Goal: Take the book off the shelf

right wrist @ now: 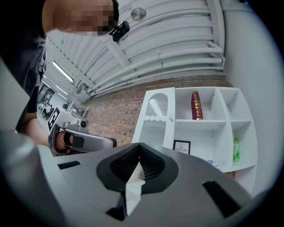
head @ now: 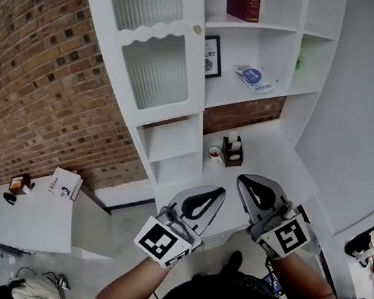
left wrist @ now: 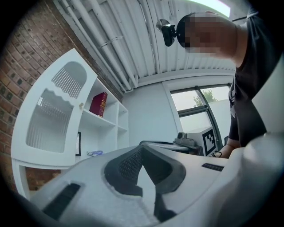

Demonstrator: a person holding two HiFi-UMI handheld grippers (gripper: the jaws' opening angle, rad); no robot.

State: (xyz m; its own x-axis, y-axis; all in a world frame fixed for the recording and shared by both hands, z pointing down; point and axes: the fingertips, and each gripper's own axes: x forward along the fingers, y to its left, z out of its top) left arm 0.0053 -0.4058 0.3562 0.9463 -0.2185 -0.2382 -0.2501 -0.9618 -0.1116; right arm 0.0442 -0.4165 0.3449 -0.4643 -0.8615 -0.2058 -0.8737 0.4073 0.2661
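Two abreast: left tool (head: 218, 191), right tool (head: 242, 180)

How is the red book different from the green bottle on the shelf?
The red book is dark red with gold print; the green bottle is green. The book stands on the upper shelf; the bottle sits one shelf lower, in the compartment further right. Both stand upright in the white shelf unit.
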